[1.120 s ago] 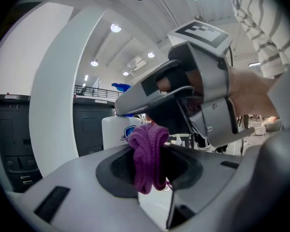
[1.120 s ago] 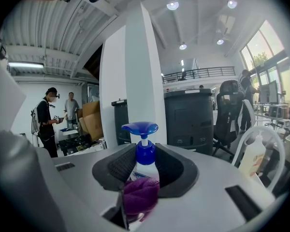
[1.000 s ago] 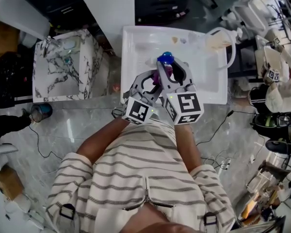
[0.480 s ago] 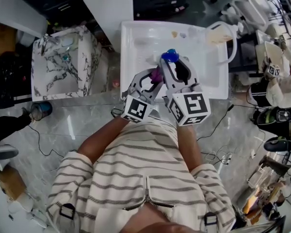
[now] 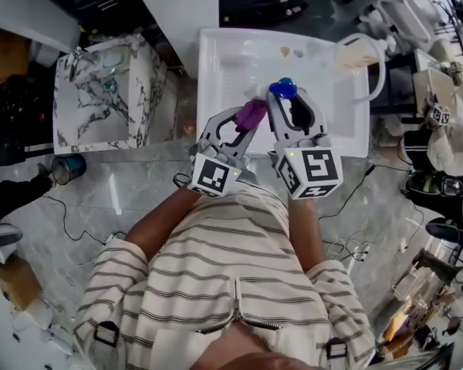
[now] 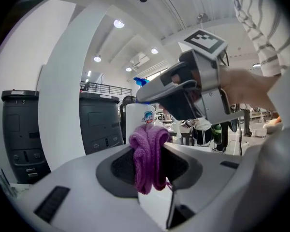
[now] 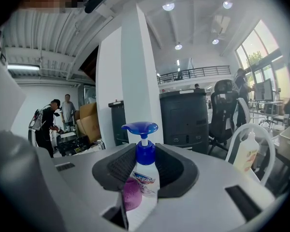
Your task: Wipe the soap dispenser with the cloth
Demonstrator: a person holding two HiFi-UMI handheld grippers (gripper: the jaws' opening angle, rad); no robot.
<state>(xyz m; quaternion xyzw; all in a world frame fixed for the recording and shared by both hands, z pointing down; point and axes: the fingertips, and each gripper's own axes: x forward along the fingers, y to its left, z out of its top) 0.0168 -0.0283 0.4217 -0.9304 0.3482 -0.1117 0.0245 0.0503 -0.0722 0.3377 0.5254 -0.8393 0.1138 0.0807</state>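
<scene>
Over the white tray (image 5: 208,68), head view: right gripper (image 5: 293,100) is clamping the soap dispenser (image 5: 282,89) upright; left gripper (image 5: 245,123) is pinching the purple cloth (image 5: 254,112) just beside it.
Left gripper view: jaws are squeezing the folded cloth, bottle directly behind.
Right gripper view: pads are gripping the bottle below its pump collar.
Judgement: wiping is needing firm bracing, with cloth sliding down the label.

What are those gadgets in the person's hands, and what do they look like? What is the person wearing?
The left hand-held gripper and right hand-held gripper are pale grey plastic tools, each with two curved jaws lined with dark ribbed pads. Each carries a white cube printed with black square markers. The person wears a cream shirt with thin dark stripes and short sleeves.
</scene>
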